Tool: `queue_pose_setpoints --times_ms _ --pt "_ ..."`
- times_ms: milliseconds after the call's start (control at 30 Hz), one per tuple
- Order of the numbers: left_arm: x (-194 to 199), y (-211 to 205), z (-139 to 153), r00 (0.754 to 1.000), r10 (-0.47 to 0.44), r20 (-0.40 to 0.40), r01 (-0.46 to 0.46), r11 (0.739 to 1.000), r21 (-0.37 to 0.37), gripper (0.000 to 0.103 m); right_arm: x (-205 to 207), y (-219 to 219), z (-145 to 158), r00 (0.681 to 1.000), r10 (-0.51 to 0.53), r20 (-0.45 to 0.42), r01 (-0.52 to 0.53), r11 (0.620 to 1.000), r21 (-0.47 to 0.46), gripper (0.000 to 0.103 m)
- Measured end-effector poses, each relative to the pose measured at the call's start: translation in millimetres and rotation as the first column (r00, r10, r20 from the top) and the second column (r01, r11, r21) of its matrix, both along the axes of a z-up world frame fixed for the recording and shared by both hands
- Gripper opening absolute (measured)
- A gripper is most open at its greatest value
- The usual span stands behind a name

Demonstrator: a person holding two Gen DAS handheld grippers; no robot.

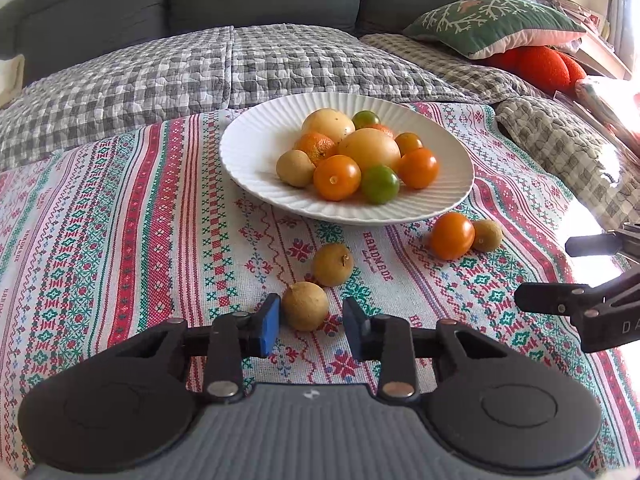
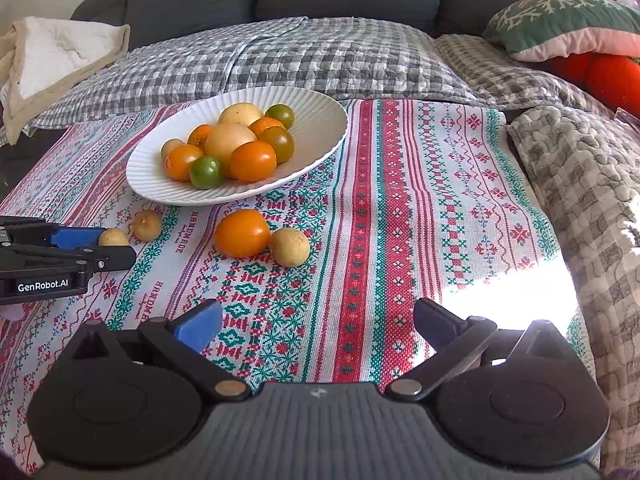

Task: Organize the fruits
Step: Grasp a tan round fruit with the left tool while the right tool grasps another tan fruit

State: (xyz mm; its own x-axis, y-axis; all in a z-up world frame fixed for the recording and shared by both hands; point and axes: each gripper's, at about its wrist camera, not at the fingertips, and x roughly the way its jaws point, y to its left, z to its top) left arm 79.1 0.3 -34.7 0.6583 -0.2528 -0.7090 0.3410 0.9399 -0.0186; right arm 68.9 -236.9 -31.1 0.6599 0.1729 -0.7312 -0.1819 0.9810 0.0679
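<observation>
The left gripper (image 1: 310, 326), partly open and holding nothing, straddles the small round tan fruit (image 1: 305, 306) at twelve o'clock; the right gripper (image 2: 316, 326) gapes wide, empty, farther off.

Black hand-held gripper (image 1: 308, 326), blue pads (image 1: 272, 317)

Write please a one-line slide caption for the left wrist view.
Open left gripper brackets a tan fruit on the patterned cloth, before a white plate of fruit.
</observation>
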Motion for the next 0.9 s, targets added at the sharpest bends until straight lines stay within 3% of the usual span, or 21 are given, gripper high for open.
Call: queue_pose_setpoints --times_ms 100,500,900 --pt "-1.2 -0.7 0.5 1.000 -0.007 -0.004 0.007 1.000 0.010 0.001 0.7 1.0 0.0 1.000 0.000 0.000 0.000 1.000 -0.001 0.102" --pt "-6.9 -1.0 6.3 0.999 -0.005 -0.044 0.004 1.000 -0.020 0.001 13.7 6.2 -2.1 1.000 -0.001 0.013 0.002 1.000 -0.021 0.100" --pt "-11.6 -0.9 13.1 0.998 -0.011 -0.063 0.007 0.999 -0.048 0.001 31.8 17.6 -9.7 1.000 0.016 0.003 -0.016 0.995 -0.094 0.079"
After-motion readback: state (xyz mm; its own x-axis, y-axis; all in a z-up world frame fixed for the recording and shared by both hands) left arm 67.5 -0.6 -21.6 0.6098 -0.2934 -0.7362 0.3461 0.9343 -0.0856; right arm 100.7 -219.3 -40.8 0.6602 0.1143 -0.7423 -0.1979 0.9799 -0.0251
